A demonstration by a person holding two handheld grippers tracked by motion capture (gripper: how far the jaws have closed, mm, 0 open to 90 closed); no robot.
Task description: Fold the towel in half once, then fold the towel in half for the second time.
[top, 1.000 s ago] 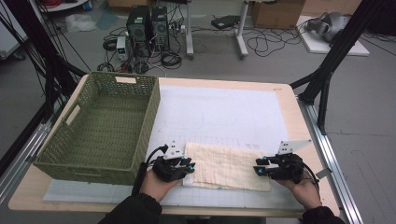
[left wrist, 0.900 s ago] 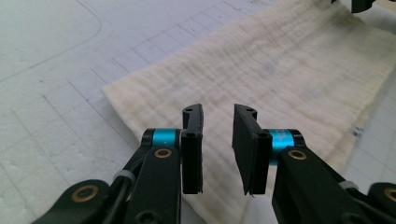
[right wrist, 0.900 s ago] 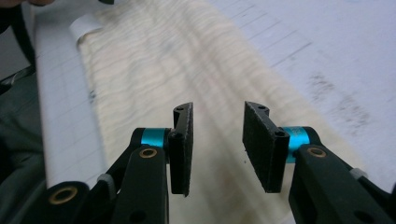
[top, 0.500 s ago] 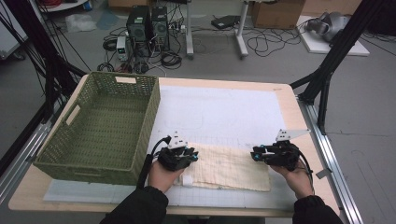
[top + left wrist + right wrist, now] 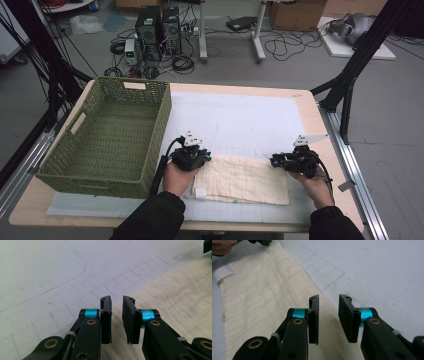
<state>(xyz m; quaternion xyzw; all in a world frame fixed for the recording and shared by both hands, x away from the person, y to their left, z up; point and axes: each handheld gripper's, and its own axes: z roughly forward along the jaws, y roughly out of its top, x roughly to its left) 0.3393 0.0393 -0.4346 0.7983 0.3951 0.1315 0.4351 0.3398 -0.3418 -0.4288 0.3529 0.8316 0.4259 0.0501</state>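
Note:
A cream cloth [image 5: 245,179] lies flat on the white mat [image 5: 240,115] near the table's front. My left gripper [image 5: 206,157] rests at the cloth's far left corner, held by a hand in a black sleeve. In the left gripper view its jaws [image 5: 117,300] stand a little apart over the cloth's edge [image 5: 175,297], with nothing between them. My right gripper [image 5: 274,161] sits at the far right corner. Its jaws [image 5: 329,298] have just been closing, and a gap remains above the cloth's edge [image 5: 262,297] with nothing between the pads.
A green woven basket [image 5: 100,181] stands on the table's left, close to my left hand. The wooden table's right edge [image 5: 320,125] meets a black frame post. Cables and computer cases lie on the floor beyond.
Both hands have moved away from the person along the cloth's two sides, from its near part to its far corners. The cloth lies as before.

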